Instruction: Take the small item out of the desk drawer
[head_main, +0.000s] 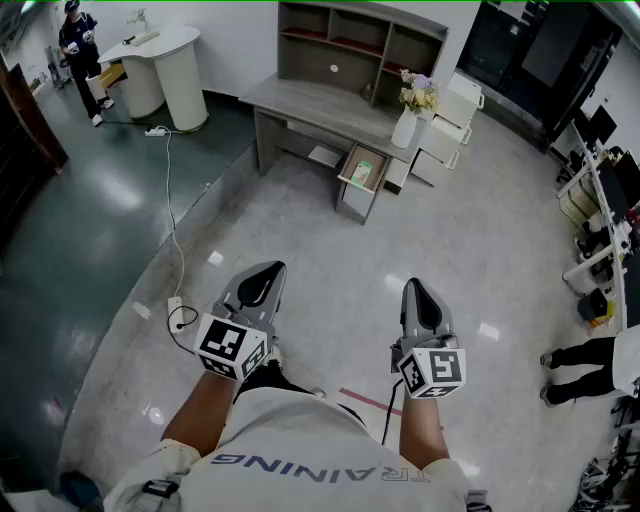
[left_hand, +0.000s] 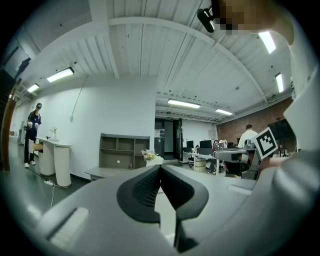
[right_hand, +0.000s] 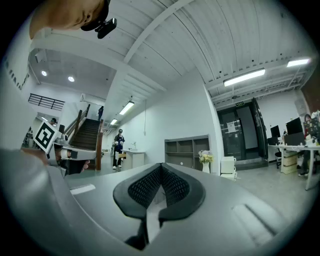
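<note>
- Left gripper (head_main: 258, 286): jaws closed tip to tip, nothing between them; carried low by the body, probably for the walk, with the desk (head_main: 300, 105) well apart
- Right gripper (head_main: 421, 302): jaws together, empty; level with the left, aimed at the desk
- Drawer (head_main: 347, 166): pulled out at the desk's right end, top open, so its contents can be reached from above
- Item (head_main: 362, 172): small, green, lying in the drawer; not yet taken
- Vase (head_main: 403, 130): on the desk corner just beside the drawer, holds flowers; likely to be in the way of a reach
</note>
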